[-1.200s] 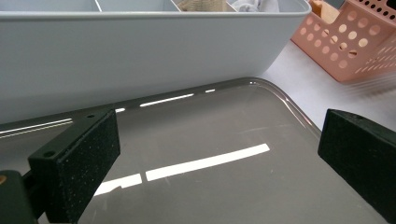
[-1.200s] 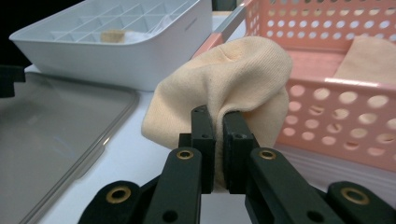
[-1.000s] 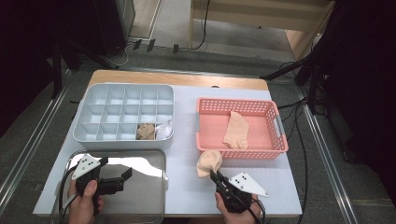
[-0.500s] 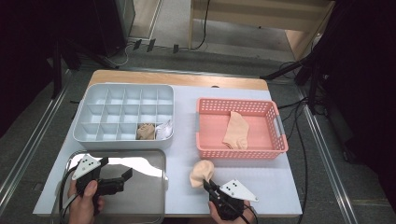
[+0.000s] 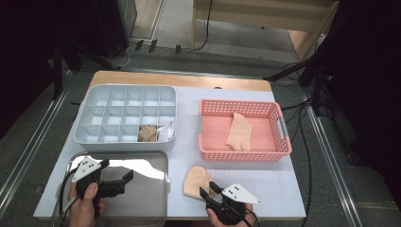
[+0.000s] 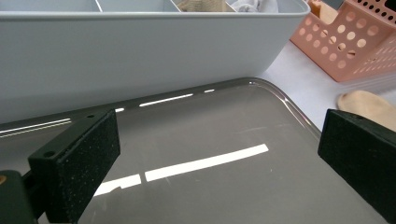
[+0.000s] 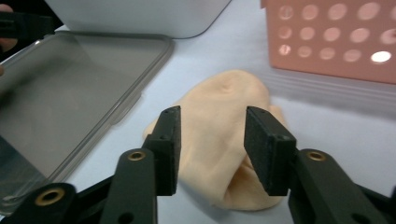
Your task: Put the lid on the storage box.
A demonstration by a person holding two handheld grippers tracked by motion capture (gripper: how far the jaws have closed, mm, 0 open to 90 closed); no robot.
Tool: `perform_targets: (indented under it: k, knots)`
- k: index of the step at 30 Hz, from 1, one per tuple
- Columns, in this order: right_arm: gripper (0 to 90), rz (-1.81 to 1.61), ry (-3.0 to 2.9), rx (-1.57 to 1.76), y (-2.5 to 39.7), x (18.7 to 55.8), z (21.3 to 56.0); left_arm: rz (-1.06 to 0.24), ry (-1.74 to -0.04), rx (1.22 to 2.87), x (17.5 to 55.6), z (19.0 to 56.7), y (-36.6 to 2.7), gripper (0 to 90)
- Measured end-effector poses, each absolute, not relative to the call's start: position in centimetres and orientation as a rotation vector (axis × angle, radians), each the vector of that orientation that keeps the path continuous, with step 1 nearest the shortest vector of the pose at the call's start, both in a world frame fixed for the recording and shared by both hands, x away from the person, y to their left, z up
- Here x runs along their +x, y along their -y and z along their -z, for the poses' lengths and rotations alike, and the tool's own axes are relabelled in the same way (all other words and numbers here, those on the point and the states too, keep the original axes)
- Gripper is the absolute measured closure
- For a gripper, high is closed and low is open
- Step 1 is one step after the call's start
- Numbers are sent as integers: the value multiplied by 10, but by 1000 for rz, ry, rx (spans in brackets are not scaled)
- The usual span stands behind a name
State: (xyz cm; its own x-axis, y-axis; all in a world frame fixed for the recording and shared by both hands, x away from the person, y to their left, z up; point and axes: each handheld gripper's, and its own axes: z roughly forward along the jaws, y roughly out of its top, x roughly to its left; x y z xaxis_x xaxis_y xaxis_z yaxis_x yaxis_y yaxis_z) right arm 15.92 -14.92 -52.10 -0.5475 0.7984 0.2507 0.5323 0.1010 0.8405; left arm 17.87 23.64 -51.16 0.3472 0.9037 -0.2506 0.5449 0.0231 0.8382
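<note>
sock heel [image 7: 243,186] behind claw, tray [image 5: 156,208] corner cropped

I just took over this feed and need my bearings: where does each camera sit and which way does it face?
High view: above the person's side, looking forward and down at the table; both hands, left claw, right claw.
Left gripper view: rides the left claw, facing the metal tray and grey organiser; jaws apart.
Right gripper view: rides the right claw, facing the peach sock; jaws apart around it.
Shared: all show the pink basket.

Peach sock [image 5: 196,179] flat on white table [image 5: 283,184], right gripper [image 5: 208,192] at its near edge, below pink basket [image 5: 208,146].
</note>
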Motion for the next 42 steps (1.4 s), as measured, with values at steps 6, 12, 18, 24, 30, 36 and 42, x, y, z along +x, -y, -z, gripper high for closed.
perform_targets:
  k: [6, 12, 18, 24, 30, 36, 42]
  knots:
    - [554, -1430, -2077, 1351, 156, 161, 517, -466, -1320, 1647, 179, 512, -236, 0]
    - [563, -1424, -2040, 1375, 164, 165, 512, -467, -1317, 1653, 179, 512, -236, 0]
    - [565, -1417, -1998, 1388, 173, 169, 505, -466, -1318, 1647, 179, 512, -236, 0]
    - [566, -1408, -1962, 1400, 182, 176, 498, -466, -1318, 1647, 179, 512, -236, 0]
    - [565, -1396, -1927, 1413, 190, 184, 488, -468, -1318, 1647, 179, 512, -236, 0]
    - [564, -1392, -1903, 1403, 196, 194, 475, -467, -1318, 1648, 179, 512, -236, 0]
    - [561, -1383, -1884, 1403, 198, 205, 461, -467, -1318, 1648, 179, 512, -236, 0]
